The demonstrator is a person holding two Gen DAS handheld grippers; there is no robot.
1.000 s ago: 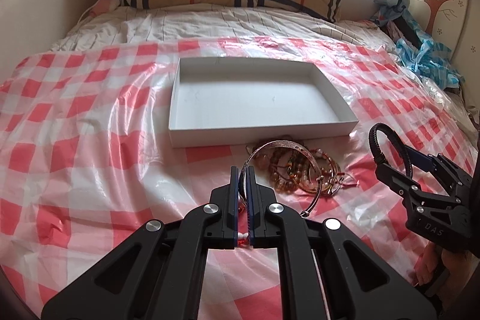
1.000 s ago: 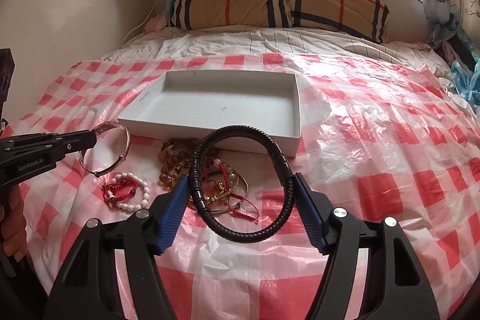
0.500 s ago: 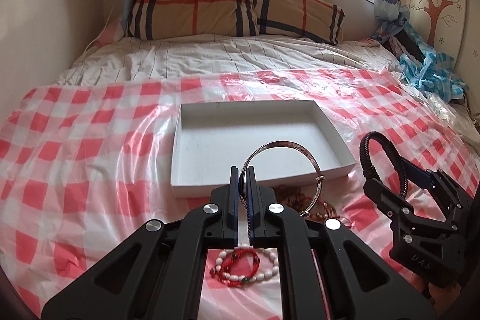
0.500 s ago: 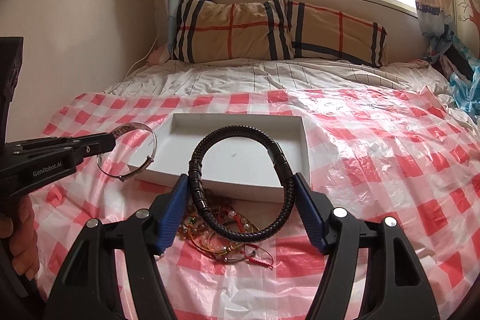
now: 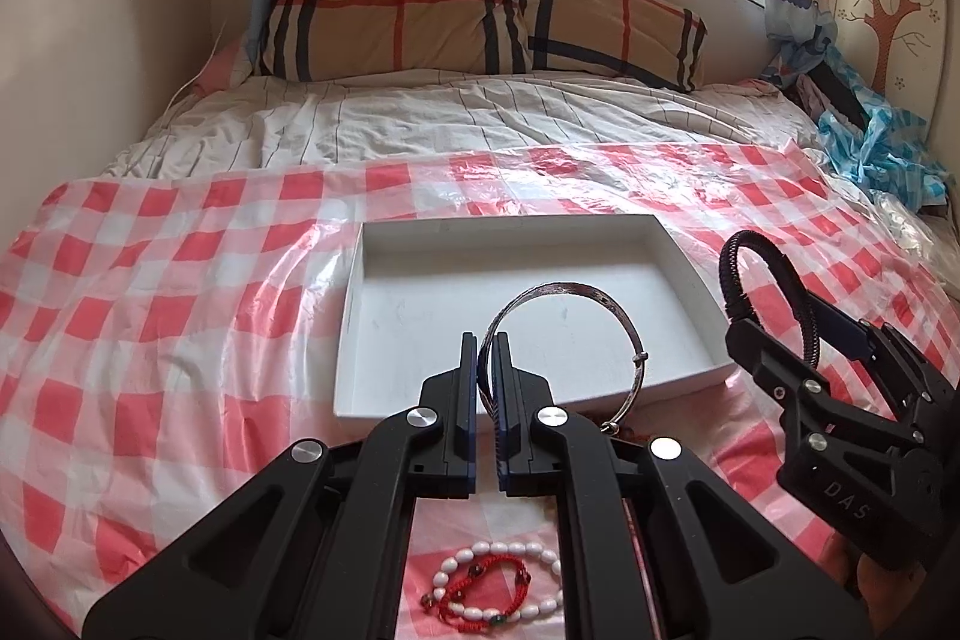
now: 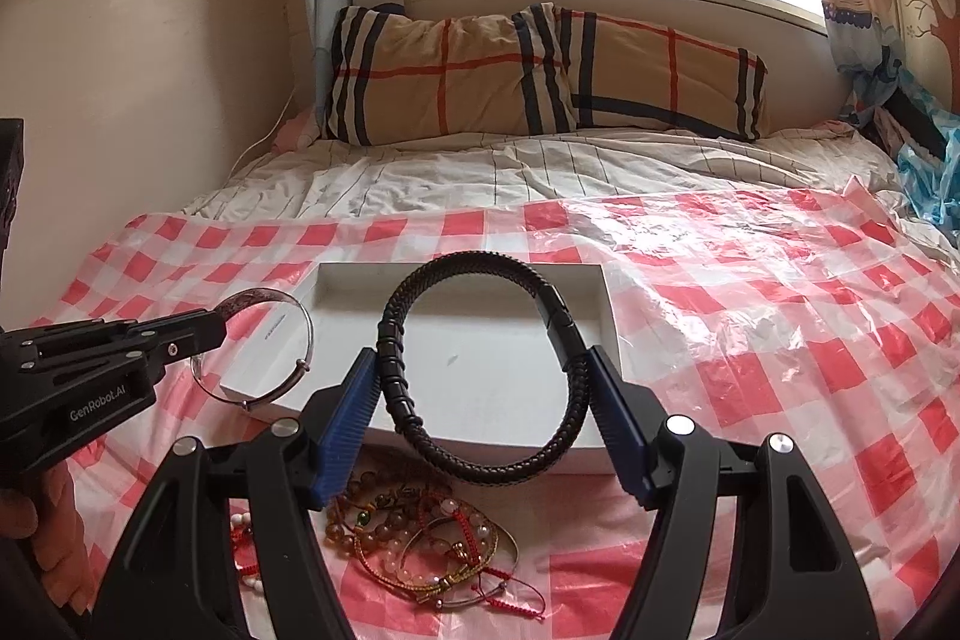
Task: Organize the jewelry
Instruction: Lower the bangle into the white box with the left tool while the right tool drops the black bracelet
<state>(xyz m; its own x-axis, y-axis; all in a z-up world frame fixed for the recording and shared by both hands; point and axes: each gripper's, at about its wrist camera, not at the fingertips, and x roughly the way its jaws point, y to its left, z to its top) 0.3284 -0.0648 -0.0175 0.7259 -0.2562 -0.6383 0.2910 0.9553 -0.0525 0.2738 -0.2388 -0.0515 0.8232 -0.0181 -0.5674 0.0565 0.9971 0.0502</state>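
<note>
**Over the white box: a bangle in one gripper, a braided bracelet in the other**

At the bottom centre of the left wrist view, the left gripper (image 5: 486,340) has its jaws clenched on the rim of a thin silver bangle (image 5: 576,307). The bangle stands up from the fingertips and leans toward the right of the frame, its hoop seen against the floor of the white box (image 5: 420,256), which lies open on the red-and-white checked plastic sheet (image 5: 150,292) in the middle of the picture. Below the fingers, at the bottom edge, a white bead bracelet (image 5: 498,565) lies on the sheet with a red cord bracelet (image 5: 480,583) tangled across it.

At the right edge of the same view sits the right gripper (image 5: 774,316), holding a black braided bracelet (image 5: 735,274). In the right wrist view that gripper (image 6: 483,376) has its jaws standing wide, each blue pad pressed against an opposite side of the braided hoop (image 6: 480,259), which stands upright in front of the box (image 6: 606,316). Below the hoop, at lower centre, a heap of amber beads, gold-coloured bangles and red cords (image 6: 420,538) rests on the sheet just in front of the box's near wall. At the left of this frame the left gripper (image 6: 222,331) holds the silver bangle (image 6: 300,322) beside the box's left corner.

A plaid pillow (image 5: 468,16) lies at the top of the bed under the window.
</note>
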